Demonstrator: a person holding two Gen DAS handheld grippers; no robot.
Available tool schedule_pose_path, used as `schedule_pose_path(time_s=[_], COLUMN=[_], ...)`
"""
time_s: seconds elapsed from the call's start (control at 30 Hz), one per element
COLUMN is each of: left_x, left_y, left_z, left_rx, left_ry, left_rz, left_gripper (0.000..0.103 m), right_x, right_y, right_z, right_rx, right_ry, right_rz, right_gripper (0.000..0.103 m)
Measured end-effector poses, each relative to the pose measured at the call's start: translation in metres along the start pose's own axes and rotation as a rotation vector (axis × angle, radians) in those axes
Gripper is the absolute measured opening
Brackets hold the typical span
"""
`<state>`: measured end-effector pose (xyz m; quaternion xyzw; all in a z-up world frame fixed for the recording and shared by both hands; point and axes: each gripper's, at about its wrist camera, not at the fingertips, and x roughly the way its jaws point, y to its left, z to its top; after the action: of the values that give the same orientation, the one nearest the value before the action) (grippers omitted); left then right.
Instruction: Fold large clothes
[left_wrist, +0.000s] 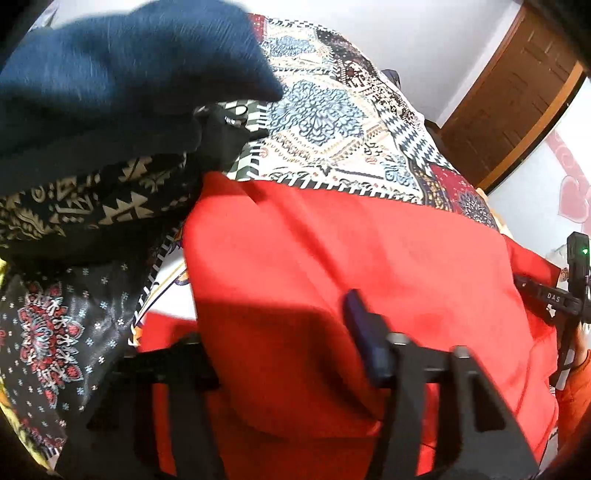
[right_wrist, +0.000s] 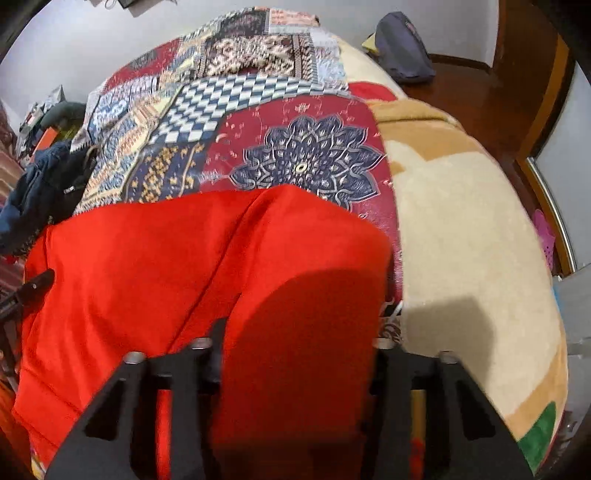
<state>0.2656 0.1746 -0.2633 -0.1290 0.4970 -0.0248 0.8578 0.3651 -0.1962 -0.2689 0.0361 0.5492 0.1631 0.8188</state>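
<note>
A large red garment (left_wrist: 332, 258) lies spread on a patterned bedspread (left_wrist: 325, 122); it also fills the lower middle of the right wrist view (right_wrist: 184, 266). My left gripper (left_wrist: 280, 354) is open, its fingers standing wide apart over the garment's near edge, with one blue pad (left_wrist: 364, 332) on the red cloth. My right gripper (right_wrist: 295, 354) is open too, its fingers either side of the garment's near right part. The right gripper's body shows at the right edge of the left wrist view (left_wrist: 569, 280).
A dark blue garment (left_wrist: 122, 66) and a black patterned cloth (left_wrist: 85, 206) lie to the left of the red one. A beige blanket (right_wrist: 461, 229) lies to the right. A grey bag (right_wrist: 404, 48) sits on the far wooden floor. A wooden door (left_wrist: 517, 96) stands beyond the bed.
</note>
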Motion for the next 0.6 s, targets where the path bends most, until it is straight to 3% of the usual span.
schedule_pose_path(time_s=[0.07, 0.17, 0.43, 0.6], left_x=[-0.008, -0.023, -0.076, -0.077], left_y=[-0.002, -0.005, -0.049, -0.063], left_z=[0.002, 0.007, 0.035, 0.072], left_rx=[-0.009, -0.007, 0.096, 0.122], left_ry=[-0.002, -0.023, -0.156, -0.197], left_rz=[-0.003, -0.039, -0.041, -0.015], left_gripper=[0.025, 0.019, 0.016, 0.016], right_x=[-0.014, -0.032, -0.072, -0.075], right_y=[-0.002, 0.005, 0.03, 0.033], right_z=[-0.003, -0.002, 0.019, 0.046], right_rx=[0.005, -0.032, -0.124, -0.116], right_ry=[-0.041, -0.091, -0.192, -0.225], right_rz=[0.016, 0.016, -0.04, -0.055], right_gripper=[0.02, 0.015, 0.014, 0.013])
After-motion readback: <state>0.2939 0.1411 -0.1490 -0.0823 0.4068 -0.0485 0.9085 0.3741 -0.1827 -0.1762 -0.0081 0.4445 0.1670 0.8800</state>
